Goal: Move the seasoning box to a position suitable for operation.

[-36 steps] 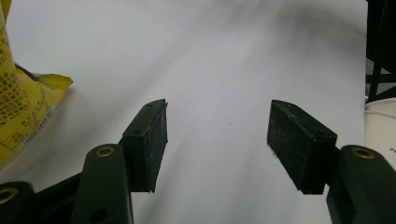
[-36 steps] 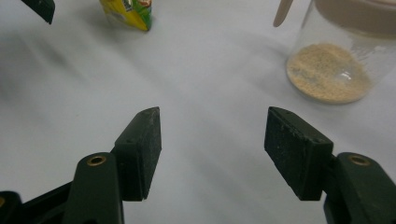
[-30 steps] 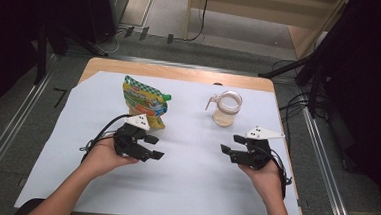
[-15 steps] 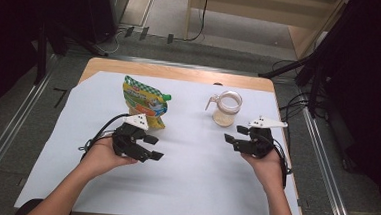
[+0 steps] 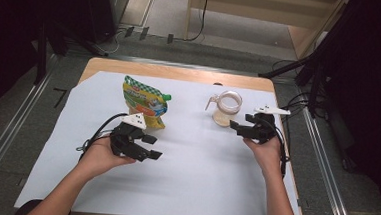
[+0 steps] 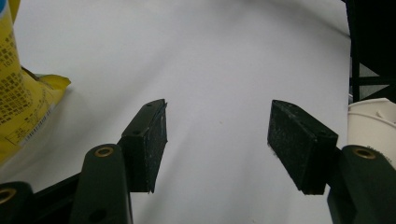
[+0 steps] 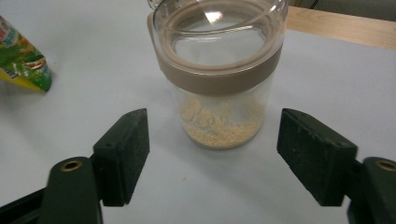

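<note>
step: approach to grasp | right gripper [image 5: 238, 126] mid-right, jaws just opening, empty | glass jar [image 7: 217, 70] just beyond (grain inside), upright on tabletop [image 5: 203, 188] | left gripper [image 5: 151, 147] jaws apart, idle | next: advance, straddle jar, close

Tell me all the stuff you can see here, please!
jar: one, clear with a tan band and pale grains inside, far right of the sheet, just ahead of the right gripper
pouch: one, yellow and green, far left of the sheet
sheet: one, white, covering the table
table: one, wooden, under the sheet
left gripper: one, black, jaws open, nothing between them
right gripper: one, black, jaws just opened wider, nothing between them
</note>
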`<action>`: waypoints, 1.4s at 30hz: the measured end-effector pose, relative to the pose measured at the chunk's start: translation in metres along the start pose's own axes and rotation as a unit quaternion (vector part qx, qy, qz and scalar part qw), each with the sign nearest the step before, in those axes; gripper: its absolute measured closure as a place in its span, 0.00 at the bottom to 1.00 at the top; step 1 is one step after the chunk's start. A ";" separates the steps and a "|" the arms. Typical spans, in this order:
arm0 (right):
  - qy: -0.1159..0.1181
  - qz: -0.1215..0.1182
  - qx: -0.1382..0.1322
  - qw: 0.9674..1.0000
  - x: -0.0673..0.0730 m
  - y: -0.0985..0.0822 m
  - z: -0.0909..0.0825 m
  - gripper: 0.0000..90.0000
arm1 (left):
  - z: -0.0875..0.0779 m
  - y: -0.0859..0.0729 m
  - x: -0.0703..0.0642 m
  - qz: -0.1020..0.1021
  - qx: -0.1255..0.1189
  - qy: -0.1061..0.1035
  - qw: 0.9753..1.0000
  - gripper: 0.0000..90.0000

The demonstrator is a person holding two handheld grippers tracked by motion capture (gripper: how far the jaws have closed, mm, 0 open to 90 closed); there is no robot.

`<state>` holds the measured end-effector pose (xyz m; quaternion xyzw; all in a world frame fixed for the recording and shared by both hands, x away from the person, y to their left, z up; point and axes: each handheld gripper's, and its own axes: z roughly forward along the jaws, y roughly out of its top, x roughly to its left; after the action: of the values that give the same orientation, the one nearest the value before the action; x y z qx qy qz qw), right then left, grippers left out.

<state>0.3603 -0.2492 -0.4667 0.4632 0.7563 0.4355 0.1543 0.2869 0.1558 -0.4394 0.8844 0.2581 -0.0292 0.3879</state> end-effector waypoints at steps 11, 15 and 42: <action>-0.013 0.007 -0.029 0.999 -0.003 0.001 0.031 0.15 | 0.001 -0.005 -0.006 0.004 0.008 0.007 1.000 0.43; -0.021 0.012 -0.039 0.999 -0.004 0.001 0.041 0.15 | 0.001 -0.008 -0.007 0.002 0.013 0.014 1.000 0.43; -0.076 0.028 -0.115 0.990 0.009 -0.003 0.091 0.10 | 0.000 -0.014 -0.012 -0.006 0.010 0.015 1.000 0.44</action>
<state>0.4116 -0.1950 -0.5195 0.4950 0.6738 0.4876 0.2512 0.2699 0.1586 -0.4462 0.8868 0.2688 -0.0210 0.3754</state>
